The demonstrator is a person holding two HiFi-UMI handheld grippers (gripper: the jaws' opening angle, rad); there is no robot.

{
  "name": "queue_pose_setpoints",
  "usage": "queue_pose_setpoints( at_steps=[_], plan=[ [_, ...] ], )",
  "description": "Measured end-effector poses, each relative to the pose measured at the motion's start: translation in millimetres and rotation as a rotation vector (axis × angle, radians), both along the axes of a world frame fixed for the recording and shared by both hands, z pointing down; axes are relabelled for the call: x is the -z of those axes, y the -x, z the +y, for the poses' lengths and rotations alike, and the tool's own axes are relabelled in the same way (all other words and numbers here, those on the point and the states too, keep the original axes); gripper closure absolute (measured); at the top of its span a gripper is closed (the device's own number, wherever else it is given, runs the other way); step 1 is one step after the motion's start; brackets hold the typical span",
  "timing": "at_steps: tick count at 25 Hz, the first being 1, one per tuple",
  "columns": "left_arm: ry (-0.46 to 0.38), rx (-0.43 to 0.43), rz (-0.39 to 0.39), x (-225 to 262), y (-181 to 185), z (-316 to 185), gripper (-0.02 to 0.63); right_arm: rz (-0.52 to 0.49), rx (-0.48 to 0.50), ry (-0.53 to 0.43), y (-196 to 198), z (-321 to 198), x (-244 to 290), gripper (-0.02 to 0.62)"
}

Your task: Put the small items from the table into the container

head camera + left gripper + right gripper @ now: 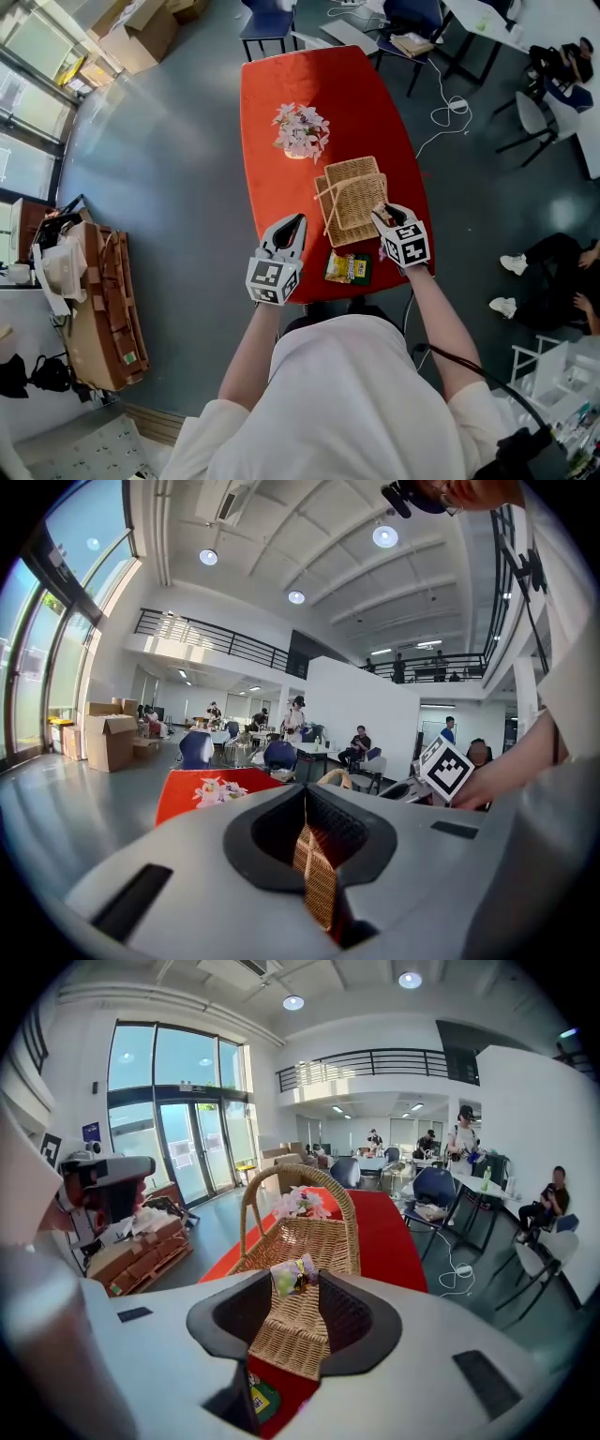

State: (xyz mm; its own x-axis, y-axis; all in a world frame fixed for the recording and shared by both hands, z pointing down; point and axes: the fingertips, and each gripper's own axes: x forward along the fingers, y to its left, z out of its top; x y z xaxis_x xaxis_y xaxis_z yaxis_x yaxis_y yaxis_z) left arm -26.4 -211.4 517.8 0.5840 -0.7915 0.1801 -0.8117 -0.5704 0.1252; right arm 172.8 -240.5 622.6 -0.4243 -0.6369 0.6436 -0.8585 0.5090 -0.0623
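While the head view lays out the whole scene, it's too far off to show what's in the jaws. You get the red table (309, 84), flowers (301, 129) at its middle, the basket (356, 169) nearer the person, and a yellow-green packet (348, 268) lying flat by the near edge, just in front of the basket. The left gripper (298, 221) hangs off the basket's left side, tips pinched to a point. The right gripper (382, 211) sits at the basket's near right corner.

Left gripper view: jaws basically together, only a thin slit, nothing in them. The left gripper (306, 794) points nearly level across the table (187, 803). This view also catches the flowers (214, 787) and the right gripper's marker cube (443, 768), but not the packet.

Right gripper view is the useful one. The right gripper (295, 1286) has its jaws wide but clamped on a small wrapped snack (292, 1272) right at the tips, held above the basket (291, 1335) interior. Flowers (298, 1204) sit beyond the handle. Down low, under the jaws, the packet (262, 1398) peeks out on the red top, just outside the basket's near wall.
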Motion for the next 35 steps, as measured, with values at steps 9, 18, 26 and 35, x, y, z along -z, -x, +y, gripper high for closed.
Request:
queue_pose_setpoints(
  at_steps=[9,18,26,35],
  plan=[
    [0.001,0.010,-0.003,0.4,6.4,-7.8,0.598,-0.011,-0.062,0.018,-6.4,-15.2,-4.8,0.428],
    [-0.012,-0.005,-0.002,2.1,1.2,-10.4,0.598,0.008,-0.039,-0.012,-5.8,-12.2,2.2,0.428],
    [-0.013,-0.037,-0.016,1.7,-5.5,-2.6,0.600,0.002,-0.029,-0.034,-4.8,-1.6,8.3,0.428],
    [-0.020,-0.046,-0.023,6.1,-7.0,5.8,0.600,-0.008,-0.021,-0.049,-2.4,5.0,14.1,0.428]
  ],
)
